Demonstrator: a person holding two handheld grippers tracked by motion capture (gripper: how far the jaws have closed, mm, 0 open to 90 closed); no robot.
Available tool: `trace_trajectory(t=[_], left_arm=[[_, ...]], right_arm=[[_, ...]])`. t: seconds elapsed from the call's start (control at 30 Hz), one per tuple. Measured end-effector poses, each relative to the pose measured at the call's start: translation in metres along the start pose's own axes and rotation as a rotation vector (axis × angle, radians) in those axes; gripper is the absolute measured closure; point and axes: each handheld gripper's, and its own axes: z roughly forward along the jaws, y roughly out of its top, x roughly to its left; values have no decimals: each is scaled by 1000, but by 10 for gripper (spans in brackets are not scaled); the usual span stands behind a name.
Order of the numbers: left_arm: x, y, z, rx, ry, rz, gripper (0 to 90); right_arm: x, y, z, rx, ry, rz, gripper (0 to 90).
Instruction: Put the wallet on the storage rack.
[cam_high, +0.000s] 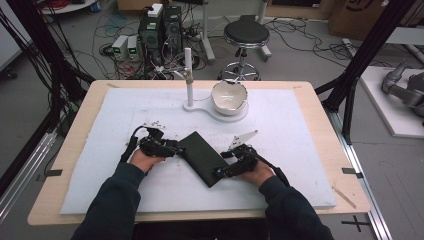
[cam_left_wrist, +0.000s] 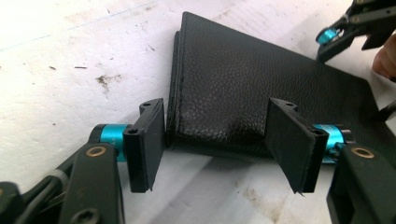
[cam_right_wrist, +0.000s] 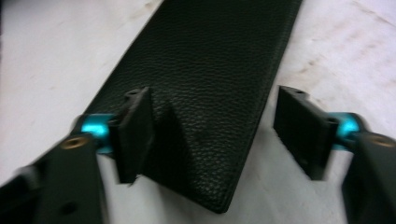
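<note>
A flat black leather wallet (cam_high: 200, 155) lies slanted on the white foam board (cam_high: 290, 150). My left gripper (cam_high: 176, 148) sits at the wallet's upper left end. In the left gripper view the gripper (cam_left_wrist: 219, 144) is open, one pad beside the wallet's (cam_left_wrist: 243, 84) edge and the other above its top face. My right gripper (cam_high: 224, 169) is at the wallet's lower right end. In the right gripper view the gripper (cam_right_wrist: 217, 133) is open and straddles the wallet's (cam_right_wrist: 210, 70) near end; no pad presses on it.
A white bowl (cam_high: 229, 96) with a broken-looking rim stands on a white base with an upright post (cam_high: 188, 75) at the back middle. Small dark crumbs (cam_high: 155, 123) lie left of the wallet. Beyond the table are a stool (cam_high: 246, 34) and cabling.
</note>
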Motion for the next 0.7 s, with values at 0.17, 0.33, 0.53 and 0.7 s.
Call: trace_trajectory(t=[0.17, 0.33, 0.53, 0.7], left_arm=[[1, -1, 0, -10, -8, -17, 359], [2, -2, 0, -31, -15, -73, 353], [6, -5, 2, -76, -60, -166, 329], [8, -3, -4, -189, -127, -232, 387]], right_arm=[[0, -1, -1, -2, 0, -17, 357], [6, -1, -3, -11, -43, -98, 404], [8, -1, -4, -18, -55, -141, 460], [7, -2, -4, -22, -50, -144, 460]])
